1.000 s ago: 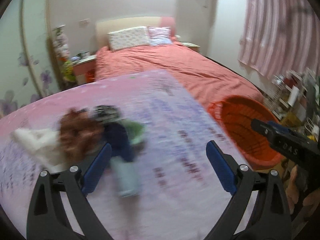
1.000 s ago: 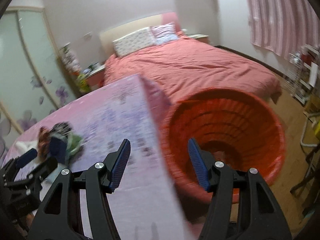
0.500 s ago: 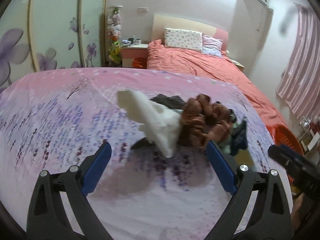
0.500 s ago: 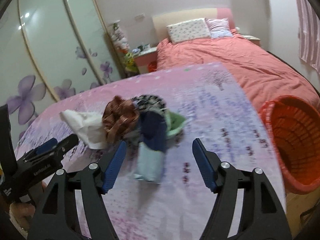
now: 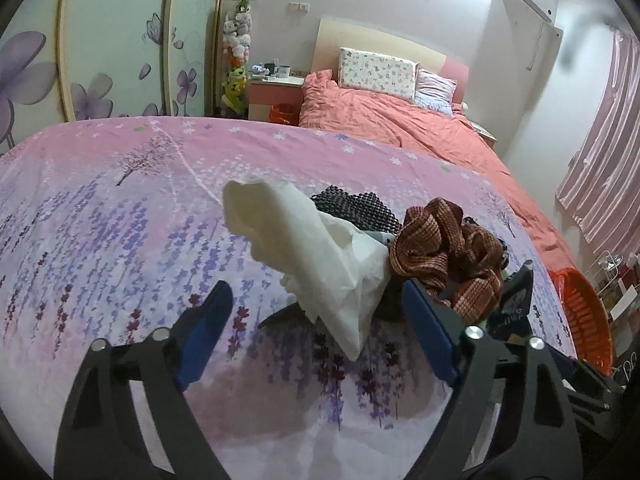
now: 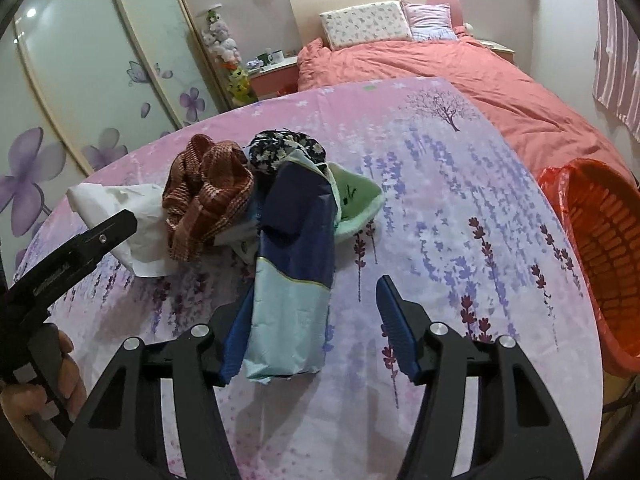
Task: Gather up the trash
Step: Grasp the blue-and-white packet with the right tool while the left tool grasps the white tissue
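Fingers of the left gripper (image 5: 316, 322) and right gripper (image 6: 312, 330) have been narrowing, gripping nothing; the right should straddle the blue packet (image 6: 294, 276) squarely before closing.

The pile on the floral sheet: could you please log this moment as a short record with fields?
surface: floral sheet
pile: white tissue paper, brown checked cloth, blue wrapper, green pouch, dark patterned cloth
bin: orange basket, beside the sheet's right edge
left gripper: open, jaws just closing, tissue paper between them
right gripper: open, jaws just closing, blue wrapper between them
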{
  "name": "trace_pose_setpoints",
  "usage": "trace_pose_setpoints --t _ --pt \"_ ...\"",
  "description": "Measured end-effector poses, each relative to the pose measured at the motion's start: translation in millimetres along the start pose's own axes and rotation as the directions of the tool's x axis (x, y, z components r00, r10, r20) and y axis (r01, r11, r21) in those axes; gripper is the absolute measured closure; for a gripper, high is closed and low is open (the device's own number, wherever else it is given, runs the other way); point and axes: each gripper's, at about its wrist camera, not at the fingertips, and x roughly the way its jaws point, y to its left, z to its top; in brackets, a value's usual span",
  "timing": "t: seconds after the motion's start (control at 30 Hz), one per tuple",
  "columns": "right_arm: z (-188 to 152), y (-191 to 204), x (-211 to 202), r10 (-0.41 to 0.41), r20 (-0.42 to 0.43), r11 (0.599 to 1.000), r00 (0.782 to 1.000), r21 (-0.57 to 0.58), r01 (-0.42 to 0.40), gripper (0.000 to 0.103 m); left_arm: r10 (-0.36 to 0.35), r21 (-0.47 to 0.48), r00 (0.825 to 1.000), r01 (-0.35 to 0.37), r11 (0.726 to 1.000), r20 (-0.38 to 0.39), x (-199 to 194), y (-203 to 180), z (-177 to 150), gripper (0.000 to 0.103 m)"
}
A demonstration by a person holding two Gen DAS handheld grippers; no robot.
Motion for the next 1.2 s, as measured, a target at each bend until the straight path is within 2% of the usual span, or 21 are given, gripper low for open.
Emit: trace_pose_setpoints --t 0.2,0.33,0.47,0.6,0.67,0.73,0.8,0.83,0.93,1.2 --pt "-0.8 -1.4 3.6 0.009 -0.006 1.000 1.000 0.004 -0.009 0.049 0.001 -0.001 1.000 -0.001 1.000 -0.011 6.7 -0.3 -1.7 0.033" --pt "-1.5 -3.3 3.6 0.033 -0.009 0.999 0.999 0.008 -0.033 0.073 -0.007 0.007 1.000 0.007 1.000 -0.008 7.3 -1.2 -1.6 0.052" --pt "-2.7 -2.4 -2.0 0.029 0.014 1.000 0.999 -0.009 -0.029 0.076 -0.029 0.003 1.000 0.029 1.000 -0.004 6.6 -0.5 -0.7 0.065" --pt "-4.7 -1.1 -5.3 0.024 0.025 1.000 0.999 -0.017 -0.024 0.076 -0.041 0.002 0.999 0.041 0.999 -0.002 6.6 0.3 -0.2 0.066" --pt "-5.3 -1.3 -5.4 0.022 0.026 1.000 0.999 -0.014 -0.021 0.076 -0.041 -0.008 0.999 0.041 0.999 -0.002 7.7 0.9 -0.3 0.060" --pt "-6.1 -1.5 -6.0 0.020 0.026 1.000 0.999 -0.014 -0.019 0.076 -0.043 -0.016 0.999 0.042 0.999 -0.006 9.5 1.1 0.9 0.060" --pt "-6.5 -1.7 -7.6 0.018 0.027 1.000 0.999 -0.017 -0.017 0.077 -0.047 -0.017 0.999 0.047 0.999 -0.011 10.7 0.3 2.2 0.062" --pt "-6.6 -1.9 -8.9 0.016 0.030 1.000 0.999 -0.019 -0.015 0.079 -0.049 -0.014 0.999 0.049 0.999 -0.012 10.9 0.1 2.8 0.068" --pt "-6.7 -3.9 -15.9 0.010 0.045 1.000 0.999 -0.024 -0.009 0.079 -0.069 -0.008 0.998 0.069 0.998 0.000 5.7 2.4 5.6 0.074" --pt "-1.2 -10.7 -34.2 0.001 0.090 1.000 0.996 -0.017 0.001 0.080 -0.079 0.015 0.996 0.078 0.997 0.047 -22.3 4.0 15.9 0.076"
